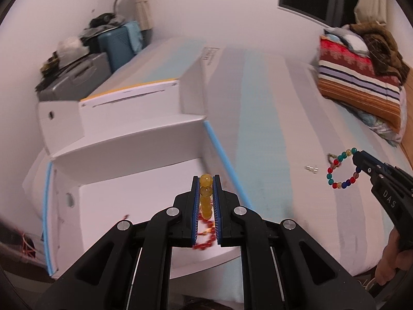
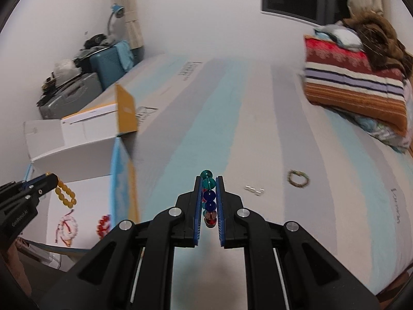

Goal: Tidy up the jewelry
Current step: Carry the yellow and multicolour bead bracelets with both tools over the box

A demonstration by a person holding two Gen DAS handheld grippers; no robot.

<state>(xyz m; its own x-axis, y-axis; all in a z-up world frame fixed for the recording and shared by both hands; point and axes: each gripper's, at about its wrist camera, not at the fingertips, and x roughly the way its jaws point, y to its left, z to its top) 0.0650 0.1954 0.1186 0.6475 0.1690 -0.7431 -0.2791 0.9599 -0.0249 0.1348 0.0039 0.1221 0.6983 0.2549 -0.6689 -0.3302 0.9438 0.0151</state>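
Over the white box: the left gripper [image 1: 206, 180] hangs above the open white box [image 1: 129, 201], its jaws pinched on the yellow bracelet [image 1: 206, 196].
Yellow bracelet: its amber beads stand stacked in a line between the blue pads, the top bead poking out past the fingertips; from the right wrist view the rest of the loop [image 2: 65, 193] dangles below the tip, over the box floor.
Inside the white box: a red bead bracelet [image 2: 103, 226] lies on the floor near the blue-edged wall, and a pale pink beaded piece with red cord [image 2: 67, 228] lies just beside it, further from that wall.
Right of the white box: the right gripper [image 2: 209, 179] is held above the striped bed sheet [image 2: 258, 118], well apart from the box, jaws clamped on the multicolour bracelet [image 2: 209, 199].
Multicolour bracelet: teal, blue and red beads sit in a row between the pads, a teal bead jutting out at the tips; in the left wrist view the loop [image 1: 340, 168] hangs free from the fingertips.
On the sheet, beyond the right gripper from the box: small clear beads [image 2: 254, 190] lie loose, and a green-brown bracelet [image 2: 299, 178] lies flat further out still.
Far side of the sheet from the box: a folded striped blanket [image 2: 356, 87].
Behind the white box: suitcases [image 1: 85, 75] by the wall, piled with clutter.
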